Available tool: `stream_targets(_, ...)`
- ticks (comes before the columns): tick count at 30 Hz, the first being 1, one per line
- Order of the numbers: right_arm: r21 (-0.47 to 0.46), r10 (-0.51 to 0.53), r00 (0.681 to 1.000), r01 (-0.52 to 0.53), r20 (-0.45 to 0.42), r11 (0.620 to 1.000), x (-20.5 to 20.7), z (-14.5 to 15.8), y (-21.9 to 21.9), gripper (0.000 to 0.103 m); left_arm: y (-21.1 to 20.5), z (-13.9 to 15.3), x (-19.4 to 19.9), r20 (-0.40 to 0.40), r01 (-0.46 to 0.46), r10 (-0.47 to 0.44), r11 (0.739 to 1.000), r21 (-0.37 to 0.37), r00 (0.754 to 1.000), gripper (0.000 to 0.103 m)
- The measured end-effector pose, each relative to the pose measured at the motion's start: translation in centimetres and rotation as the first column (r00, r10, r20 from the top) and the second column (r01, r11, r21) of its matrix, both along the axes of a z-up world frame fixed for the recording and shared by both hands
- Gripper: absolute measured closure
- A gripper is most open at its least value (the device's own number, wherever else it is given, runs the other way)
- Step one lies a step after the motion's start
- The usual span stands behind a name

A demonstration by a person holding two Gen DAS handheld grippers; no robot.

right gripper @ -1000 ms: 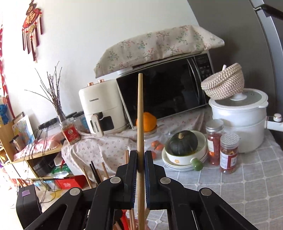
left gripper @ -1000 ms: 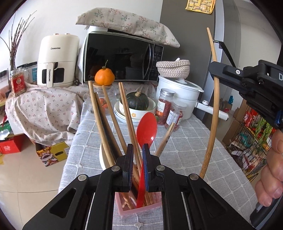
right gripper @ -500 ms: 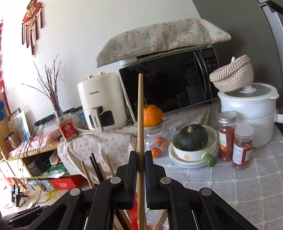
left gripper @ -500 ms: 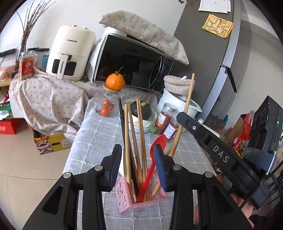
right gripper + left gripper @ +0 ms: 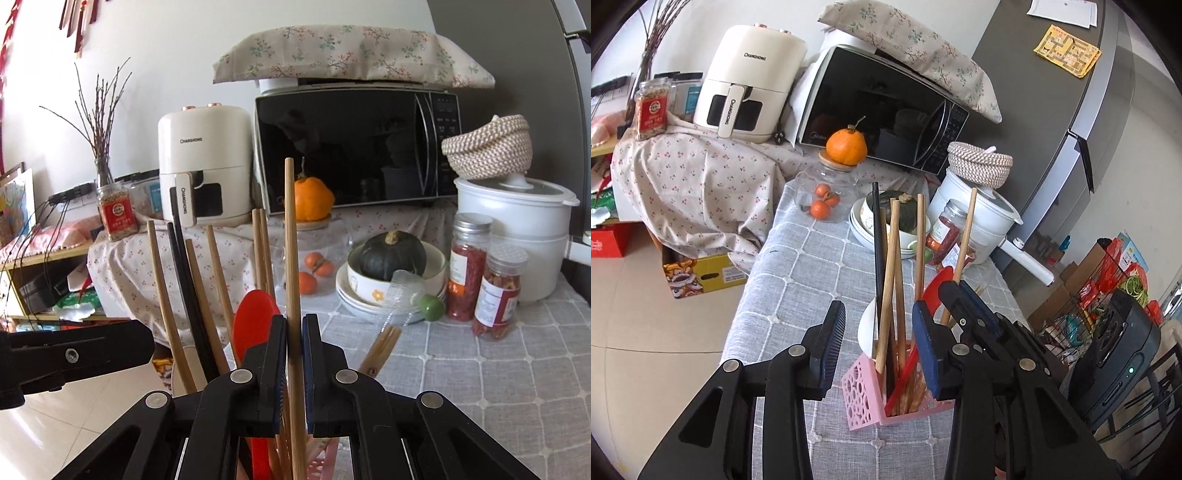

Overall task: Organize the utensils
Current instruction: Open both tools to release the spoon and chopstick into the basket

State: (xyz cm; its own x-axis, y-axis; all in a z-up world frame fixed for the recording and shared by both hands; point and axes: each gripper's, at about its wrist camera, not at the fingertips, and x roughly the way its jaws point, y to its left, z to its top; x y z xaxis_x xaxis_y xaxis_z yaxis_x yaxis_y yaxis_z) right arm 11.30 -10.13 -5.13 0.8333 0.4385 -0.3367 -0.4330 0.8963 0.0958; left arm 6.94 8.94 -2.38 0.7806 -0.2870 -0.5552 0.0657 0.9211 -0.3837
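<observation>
A pink perforated holder (image 5: 864,391) stands on the grey checked tablecloth with several wooden and black chopsticks (image 5: 888,280) and a red spoon (image 5: 905,373) upright in it. My left gripper (image 5: 879,339) is open just in front of the holder, its pads on either side of the utensils and touching none. My right gripper (image 5: 294,332) is shut on one wooden chopstick (image 5: 290,221), held upright over the holder's right side. The red spoon's bowl (image 5: 255,317) shows just left of it. The chopstick's lower end is hidden behind the jaws.
A white bowl (image 5: 866,325) sits right behind the holder. Farther back are stacked bowls with a green pumpkin (image 5: 391,254), two spice jars (image 5: 498,291), a glass jar with oranges (image 5: 822,199) and a white cooker (image 5: 517,236). The table's edge runs along the left (image 5: 746,280).
My left gripper let go of the red spoon, opened and drew back a little. My right gripper came down with its chopstick, close beside the utensils in the holder.
</observation>
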Motion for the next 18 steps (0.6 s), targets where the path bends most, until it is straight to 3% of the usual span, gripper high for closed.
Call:
stream_targets(3, 0.007, 0.006, 0.999, -0.006, -0.035, 1.0, 0.2, 0.3, -0.5, 0.098, 0.1, 0.1, -0.1, -0.008, 0.008, -0.008, 1.0, -0.001, 1.0, 0.063)
stream_targets(5, 0.038, 0.011, 0.998, -0.009, -0.067, 0.999, 0.4, 0.8, -1.2, 0.091, 0.0, 0.1, -0.1, -0.023, 0.014, -0.014, 1.0, 0.006, 1.0, 0.063)
stream_targets(8, 0.047, 0.022, 0.994, -0.017, -0.11, 0.999, 0.6, 1.9, -2.1, 0.073, -0.5, 0.0, -0.2, -0.062, 0.021, -0.019, 0.999, 0.037, 0.998, 0.057)
stream_targets(12, -0.014, 0.037, 0.978, -0.041, -0.206, 0.999, 0.4, 3.5, -2.9, 0.045, -1.6, -0.3, -0.6, -0.131, 0.031, -0.02, 0.996, 0.088, 0.991, 0.047)
stream_targets(18, -0.05, -0.014, 0.947, -0.002, -0.321, 0.999, -2.2, 5.2, -5.8, 0.035, -3.0, 0.3, -2.6, -0.151, 0.038, -0.014, 0.987, 0.159, 0.989, 0.036)
